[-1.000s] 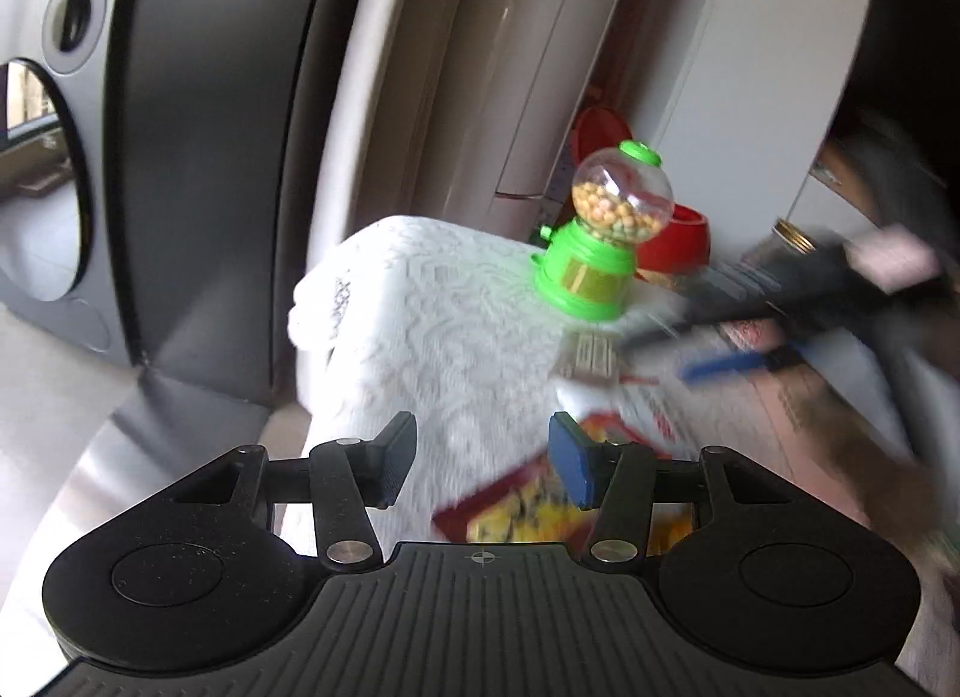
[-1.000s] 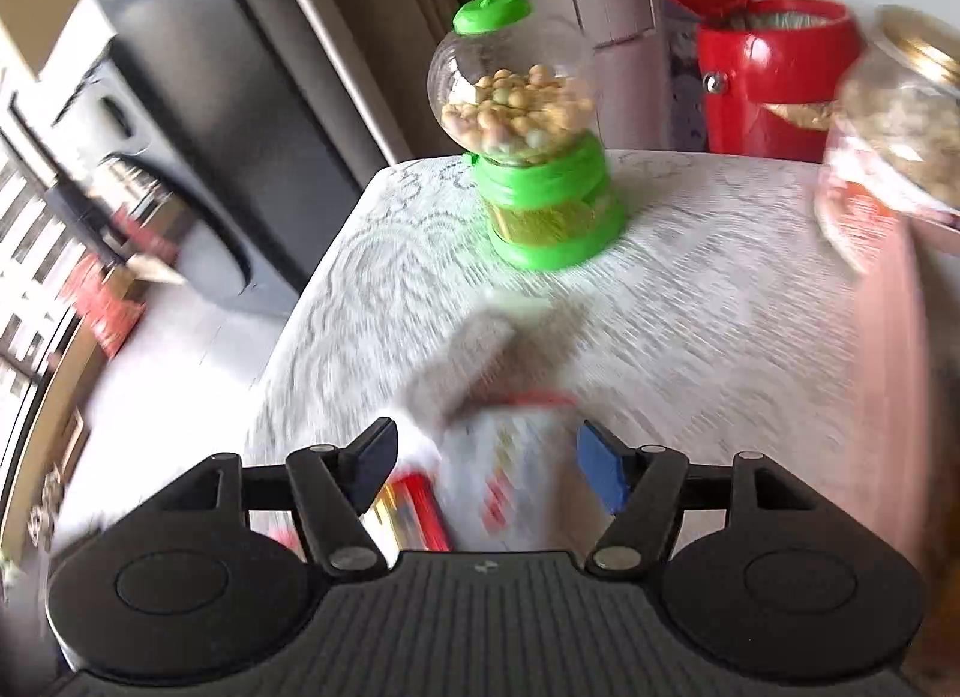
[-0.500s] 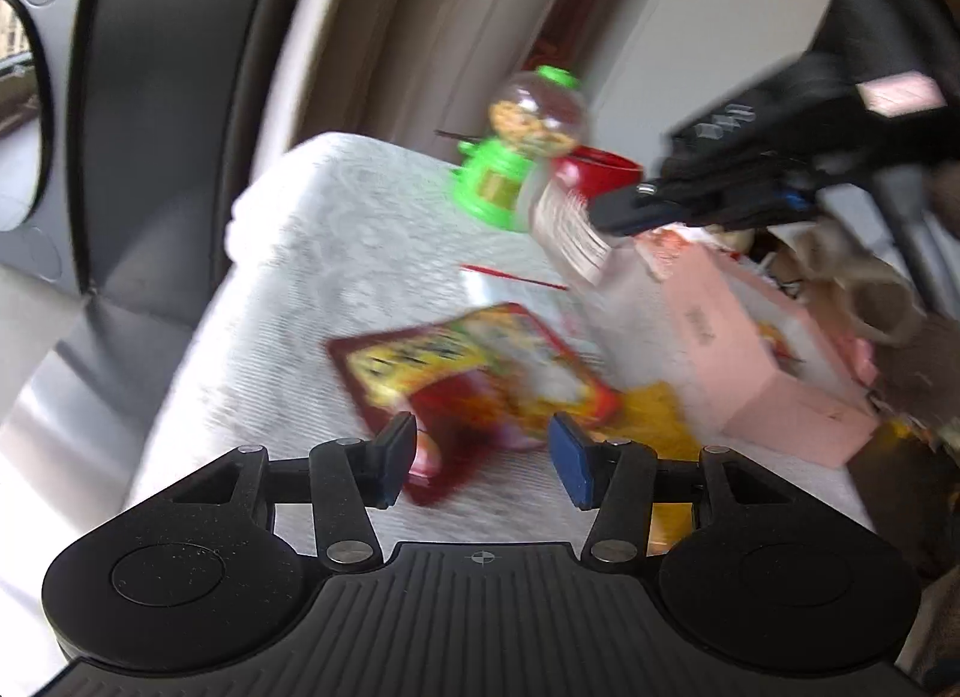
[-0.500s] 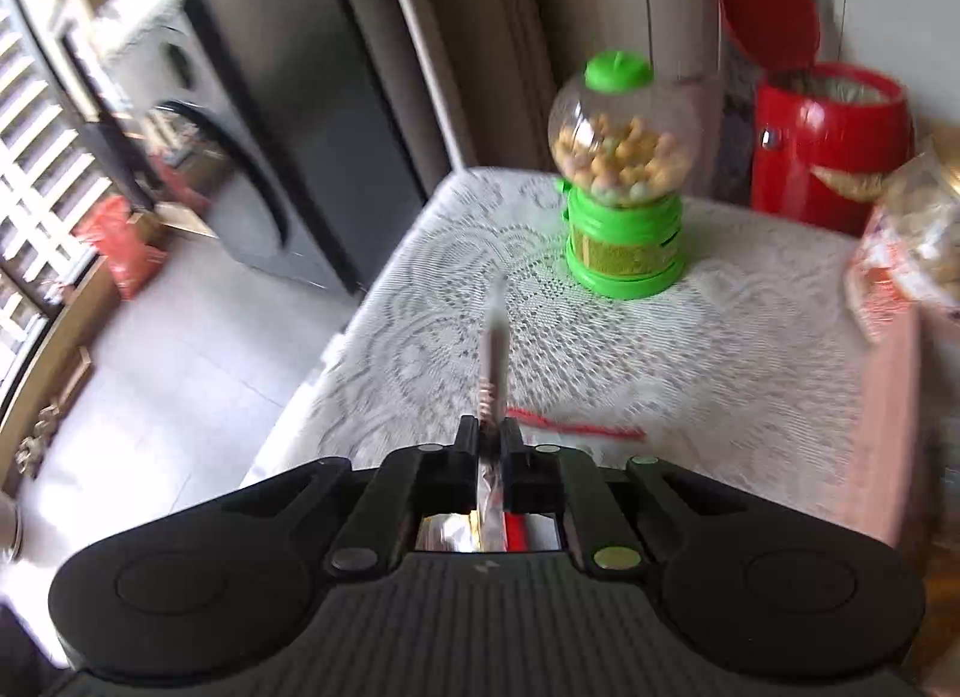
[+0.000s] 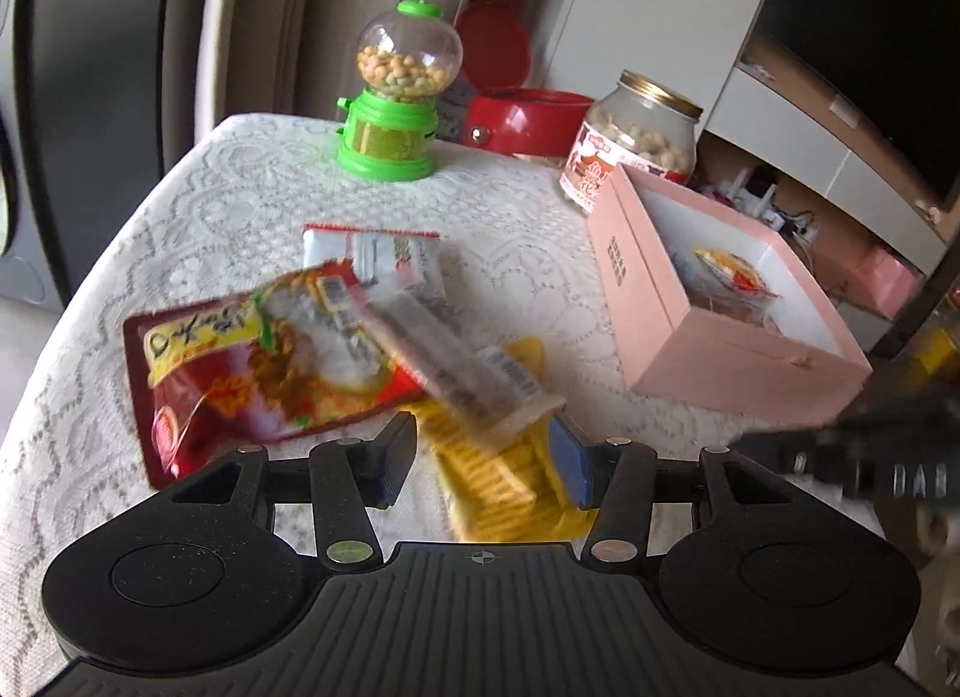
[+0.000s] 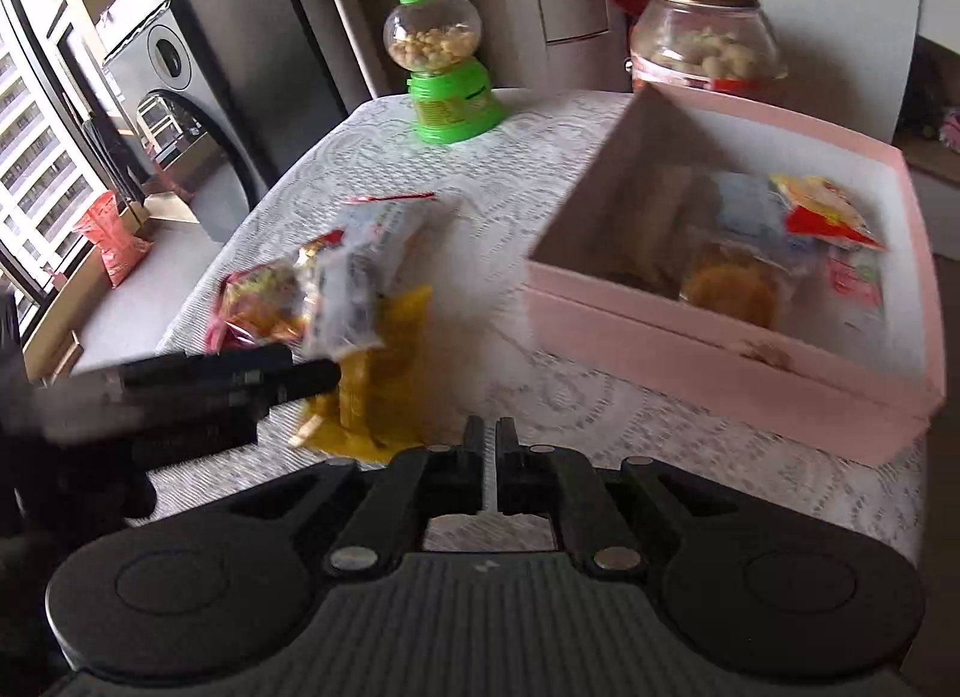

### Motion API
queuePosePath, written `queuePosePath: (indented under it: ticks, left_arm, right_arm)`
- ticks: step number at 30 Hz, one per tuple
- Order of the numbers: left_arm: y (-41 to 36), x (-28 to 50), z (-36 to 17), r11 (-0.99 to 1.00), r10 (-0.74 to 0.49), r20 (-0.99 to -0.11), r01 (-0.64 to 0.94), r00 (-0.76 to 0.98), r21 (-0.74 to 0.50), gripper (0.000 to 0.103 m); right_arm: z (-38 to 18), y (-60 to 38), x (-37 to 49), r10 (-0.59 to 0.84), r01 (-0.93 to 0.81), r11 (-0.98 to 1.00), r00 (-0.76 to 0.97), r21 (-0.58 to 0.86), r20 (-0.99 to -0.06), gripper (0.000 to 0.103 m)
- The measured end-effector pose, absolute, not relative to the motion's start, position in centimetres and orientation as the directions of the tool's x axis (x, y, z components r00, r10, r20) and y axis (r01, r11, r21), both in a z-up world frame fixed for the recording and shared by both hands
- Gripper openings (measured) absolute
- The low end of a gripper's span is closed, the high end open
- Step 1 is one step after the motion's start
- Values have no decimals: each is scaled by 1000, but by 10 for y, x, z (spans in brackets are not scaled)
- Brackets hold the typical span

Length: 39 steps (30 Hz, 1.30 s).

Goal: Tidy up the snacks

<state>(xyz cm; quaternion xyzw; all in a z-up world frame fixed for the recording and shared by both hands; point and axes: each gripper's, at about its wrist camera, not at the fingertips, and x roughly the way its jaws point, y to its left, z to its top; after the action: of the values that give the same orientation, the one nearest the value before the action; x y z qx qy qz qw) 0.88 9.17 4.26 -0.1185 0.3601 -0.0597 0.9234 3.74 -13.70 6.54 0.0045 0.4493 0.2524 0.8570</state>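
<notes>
A pile of snack packets lies on the white lace tablecloth: a red packet (image 5: 252,373), a yellow packet (image 5: 498,469), a silvery packet (image 5: 444,349) and a white red-edged packet (image 5: 372,253). My left gripper (image 5: 486,457) is open, its fingers on either side of the yellow and silvery packets. An open pink box (image 6: 738,349) holds several snacks (image 6: 822,217). My right gripper (image 6: 491,469) is shut with nothing seen between its fingers, in front of the box. The pile also shows in the right wrist view (image 6: 348,289).
A green candy dispenser (image 5: 396,96) stands at the table's far side. A glass jar with a gold lid (image 5: 636,138) and a red bin (image 5: 522,114) are behind the box. The table edge drops off at left, toward a dark appliance (image 6: 180,72).
The right gripper held a thin packet half a second ago; now it is shut with none visible and has swung toward the pink box. The left gripper has moved down over the packet pile.
</notes>
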Motion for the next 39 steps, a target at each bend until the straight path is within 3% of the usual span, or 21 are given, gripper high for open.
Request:
queuePosePath:
  ticks: [1,2,4,7,10,13,15,19,21,22,26,30,32,35,39]
  left_arm:
    - [92,8,46,969,-173,-642,11,747,-248,55]
    - [95,7,50,973,-146,-635,-7,758,-232,55]
    - [109,3,54,966,-123,-620,-50,775,-255,55]
    - [134,3,58,922,-150,-604,-110,783,-372,54]
    - [140,17,59,885,-216,-629,-122,747,-450,54]
    - [125,41,52,912,-205,-683,-116,701,-393,55]
    - [115,58,41,924,-178,-721,-137,670,-356,55]
    - [97,73,30,953,-125,-733,-124,669,-276,54]
    - [88,73,30,970,-108,-725,-86,680,-226,37]
    - [86,72,29,976,-114,-722,-61,683,-211,23]
    - [82,53,27,975,-192,-699,54,688,-214,21]
    - [78,32,24,963,-262,-692,130,672,-238,21]
    - [76,26,27,963,-263,-683,145,681,-226,22]
    - [67,25,35,970,-244,-666,161,705,-184,22]
    - [45,39,37,985,-170,-688,149,706,-90,25]
  right_arm:
    - [64,-138,33,445,-439,868,476,233,-759,26]
    - [63,-138,30,452,-451,863,491,227,-744,47]
    - [64,-129,24,463,-473,857,529,206,-711,68]
    - [60,-100,24,504,-508,834,548,213,-667,70]
    - [45,-67,37,514,-529,819,505,222,-693,70]
    - [27,-45,44,449,-510,844,499,167,-741,68]
    - [28,-48,36,451,-505,847,519,166,-726,55]
    - [35,-73,14,452,-503,847,507,174,-734,51]
    - [37,-90,0,424,-496,857,529,137,-736,51]
    - [38,-100,-5,405,-485,866,543,119,-735,51]
    - [36,-134,-16,345,-432,899,596,72,-725,52]
    - [28,-158,-21,304,-383,923,644,48,-702,55]
    - [24,-169,-23,320,-370,926,655,79,-685,68]
    - [15,-178,-21,315,-327,939,683,109,-659,78]
    - [10,-188,-21,341,-305,937,701,168,-627,79]
